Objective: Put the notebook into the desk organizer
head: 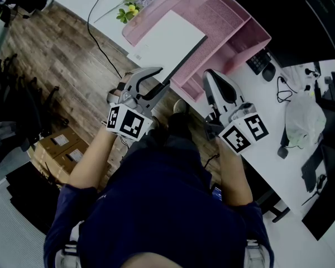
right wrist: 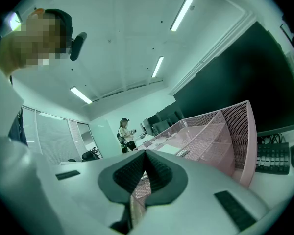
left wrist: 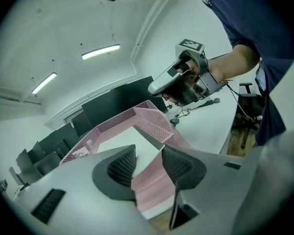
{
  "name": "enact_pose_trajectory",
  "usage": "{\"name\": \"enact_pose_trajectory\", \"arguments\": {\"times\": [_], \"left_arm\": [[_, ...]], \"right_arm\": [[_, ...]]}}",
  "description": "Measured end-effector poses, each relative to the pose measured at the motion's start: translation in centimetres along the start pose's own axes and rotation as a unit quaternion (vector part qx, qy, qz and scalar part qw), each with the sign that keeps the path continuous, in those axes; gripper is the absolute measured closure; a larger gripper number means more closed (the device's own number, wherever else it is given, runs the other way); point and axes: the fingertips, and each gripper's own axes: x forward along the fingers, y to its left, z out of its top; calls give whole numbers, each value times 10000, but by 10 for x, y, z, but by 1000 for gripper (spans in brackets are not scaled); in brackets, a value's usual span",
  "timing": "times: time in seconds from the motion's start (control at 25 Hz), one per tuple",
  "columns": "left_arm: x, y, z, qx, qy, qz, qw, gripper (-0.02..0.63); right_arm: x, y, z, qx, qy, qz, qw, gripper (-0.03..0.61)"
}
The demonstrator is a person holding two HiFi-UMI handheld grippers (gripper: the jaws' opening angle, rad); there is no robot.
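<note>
A white notebook [head: 167, 41] with a dark edge lies in the near tray of the pink mesh desk organizer [head: 257, 31], its near corner sticking out over the front rim. My left gripper [head: 159, 78] hovers at that corner, open. In the left gripper view its pads [left wrist: 123, 166] stand apart, and the notebook [left wrist: 133, 138] and the organizer's rim [left wrist: 152, 119] show in the gap, touching neither pad. My right gripper [head: 210, 76] is shut and empty just in front of the organizer's right part. In the right gripper view its tips [right wrist: 145, 155] meet before the mesh wall [right wrist: 220, 131].
The organizer stands on a white desk [head: 268, 110]. A keyboard [head: 259, 60] and mouse [head: 269, 70] lie to its right, with a plastic bag [head: 304, 119] further right. Flowers [head: 131, 1] and a black cable [head: 103, 52] are at the left. Cardboard boxes [head: 58, 147] sit on the wooden floor.
</note>
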Motion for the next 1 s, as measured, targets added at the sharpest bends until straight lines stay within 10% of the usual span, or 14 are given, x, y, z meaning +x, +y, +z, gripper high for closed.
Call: {"name": "enact_pose_trajectory", "arguments": {"times": [1.0], "left_arm": [[-44, 12, 18, -262, -414, 360, 9981, 377]], "right_arm": [[-7, 41, 6, -270, -104, 53, 9996, 574]]}}
